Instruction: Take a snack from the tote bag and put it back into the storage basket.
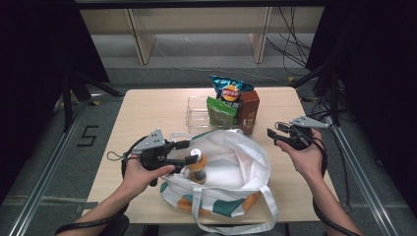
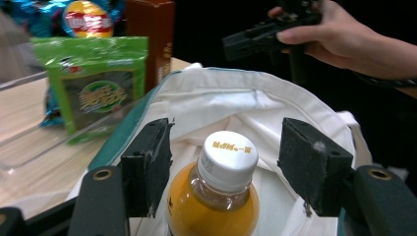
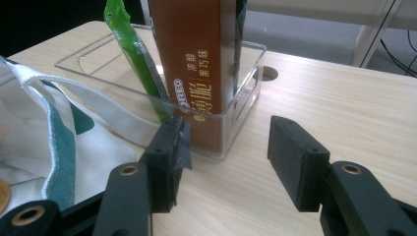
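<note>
Orange bottle (image 2: 216, 191): it is standing upright inside the mouth of the tote (image 1: 246, 162), at about 7 o'clock on the table (image 1: 147, 108), cap up and between the jaws of the left gripper (image 1: 186, 152).
Left gripper: its jaws are standing apart, each pad clear of the bottle's sides in the left gripper view, so nothing is being gripped; the bottle is resting on cloth alone.
Tipping risk: I judge the bottle is sitting on soft, bunched fabric, so it could lean or fall over inside the tote if a pad is brushing its shoulder while the hand is pulling away.
Snag risk: the white rim and the straps are lying just beside the left jaws, so a pad catching cloth could be dragging the whole tote toward 9 o'clock.
Tote: it is lying open at 6 o'clock, straps hanging over the near edge; a tug could be sliding it off.
Tray (image 1: 196, 115): clear, at 12 o'clock, touching the tote's far rim.
Green pack (image 1: 221, 112): standing in the tray, leaning.
Chips (image 1: 227, 89): blue bag behind the pack.
Brown box (image 3: 196, 64): upright in the tray's right corner, crowding the pack; pulling one could be toppling its neighbours.
Right gripper (image 1: 273, 135): jaws apart and empty, hovering at 3 o'clock, facing the box; the tray wall is standing between the pads and the box.
</note>
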`<action>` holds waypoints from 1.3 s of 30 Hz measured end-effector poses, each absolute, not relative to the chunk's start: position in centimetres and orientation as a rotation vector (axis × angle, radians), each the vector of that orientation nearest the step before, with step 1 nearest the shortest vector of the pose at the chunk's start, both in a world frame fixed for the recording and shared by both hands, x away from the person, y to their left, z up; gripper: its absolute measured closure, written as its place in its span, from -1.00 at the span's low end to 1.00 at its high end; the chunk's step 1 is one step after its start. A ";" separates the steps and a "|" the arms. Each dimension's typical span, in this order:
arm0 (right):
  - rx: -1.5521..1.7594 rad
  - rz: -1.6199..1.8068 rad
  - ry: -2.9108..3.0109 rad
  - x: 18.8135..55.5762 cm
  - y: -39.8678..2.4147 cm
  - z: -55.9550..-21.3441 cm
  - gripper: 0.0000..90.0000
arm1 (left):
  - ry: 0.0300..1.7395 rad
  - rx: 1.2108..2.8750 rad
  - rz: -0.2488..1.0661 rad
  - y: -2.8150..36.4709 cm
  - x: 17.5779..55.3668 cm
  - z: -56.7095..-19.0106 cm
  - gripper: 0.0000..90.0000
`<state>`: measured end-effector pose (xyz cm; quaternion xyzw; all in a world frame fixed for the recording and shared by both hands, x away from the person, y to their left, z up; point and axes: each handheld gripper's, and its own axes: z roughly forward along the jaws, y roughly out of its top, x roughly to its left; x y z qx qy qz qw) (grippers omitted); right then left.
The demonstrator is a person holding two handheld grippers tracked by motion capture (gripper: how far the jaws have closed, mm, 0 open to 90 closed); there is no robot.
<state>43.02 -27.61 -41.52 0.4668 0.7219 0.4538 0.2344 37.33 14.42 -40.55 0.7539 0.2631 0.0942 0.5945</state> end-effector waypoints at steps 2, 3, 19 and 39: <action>1.250 1.238 1.981 43.1 -27.7 -41.5 0.10 | 0.649 1.733 0.245 14.1 36.9 -40.8 -0.18; 1.255 1.257 1.970 43.1 -27.6 -41.7 0.10 | 0.671 1.734 0.253 13.9 36.6 -40.9 -0.17; 1.270 1.260 1.985 43.1 -27.5 -41.8 0.10 | 0.705 1.769 0.384 11.7 36.3 -42.5 -0.10; 1.283 1.241 2.004 43.1 -27.4 -41.9 0.10 | 0.668 1.785 0.449 11.1 36.1 -42.8 0.23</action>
